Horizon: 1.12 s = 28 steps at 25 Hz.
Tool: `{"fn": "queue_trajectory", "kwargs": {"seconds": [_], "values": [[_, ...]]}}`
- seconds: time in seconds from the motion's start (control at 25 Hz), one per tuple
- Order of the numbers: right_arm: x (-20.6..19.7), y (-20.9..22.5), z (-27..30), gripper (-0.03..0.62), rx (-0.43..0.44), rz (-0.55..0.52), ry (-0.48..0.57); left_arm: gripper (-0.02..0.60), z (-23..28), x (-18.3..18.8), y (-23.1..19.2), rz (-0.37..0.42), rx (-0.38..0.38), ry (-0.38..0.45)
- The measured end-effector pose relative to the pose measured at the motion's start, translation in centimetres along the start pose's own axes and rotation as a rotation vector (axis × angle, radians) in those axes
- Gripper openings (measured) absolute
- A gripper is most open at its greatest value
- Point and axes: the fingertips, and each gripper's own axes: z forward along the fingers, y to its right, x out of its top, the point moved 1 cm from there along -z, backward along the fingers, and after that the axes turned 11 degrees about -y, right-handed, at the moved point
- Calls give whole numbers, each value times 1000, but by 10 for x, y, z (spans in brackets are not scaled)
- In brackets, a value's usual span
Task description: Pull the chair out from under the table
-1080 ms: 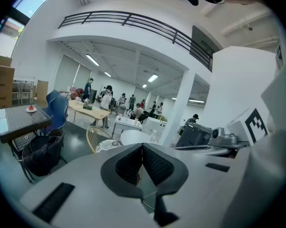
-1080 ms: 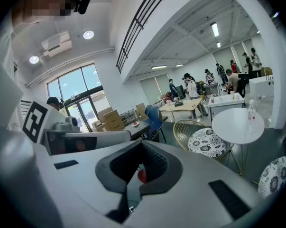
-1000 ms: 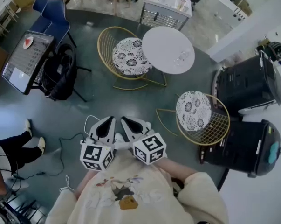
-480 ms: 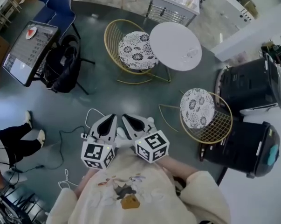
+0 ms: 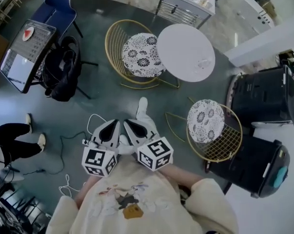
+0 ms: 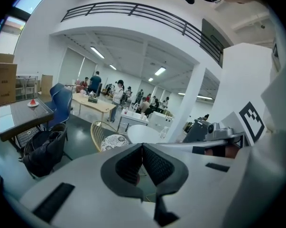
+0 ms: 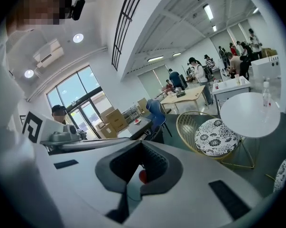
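Note:
A white round table (image 5: 186,52) stands ahead of me. A gold wire chair with a floral cushion (image 5: 137,55) sits at its left side, the seat's edge against the tabletop. A second such chair (image 5: 207,126) stands apart, nearer at the right. My left gripper (image 5: 114,124) and right gripper (image 5: 129,124) are held side by side close to my chest, both shut and empty, far from either chair. In the left gripper view the shut left gripper (image 6: 143,147) points toward the chair (image 6: 107,140) and table (image 6: 142,135). The right gripper (image 7: 142,144) faces chair (image 7: 214,137) and table (image 7: 249,114).
My shoe (image 5: 143,106) is on the floor ahead. A black backpack (image 5: 61,74) on a stand and a desk with a screen (image 5: 25,57) are at the left. Two black cases (image 5: 264,96) stand at the right. A cable (image 5: 73,143) lies on the floor; another person's legs (image 5: 15,145) show at the left.
The view has shifted as I step forward: my shoe now shows ahead of the grippers. The grippers stay shut, side by side. Chairs and table have not moved.

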Motion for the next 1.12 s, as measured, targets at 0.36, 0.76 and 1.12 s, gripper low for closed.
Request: {"fn": "queue_trajectory", "kwargs": {"seconds": [0.36,0.76,1.12], "values": [[113,85,33,6,100,-5,1,8,83,120,-41,-57,158,40],[167,144,71,6,223,50,-62,9,150,173,-57,-94,250,11],[175,157,99,6,257,78,-107,9,163,171,-84,-157,296,-36]]}}
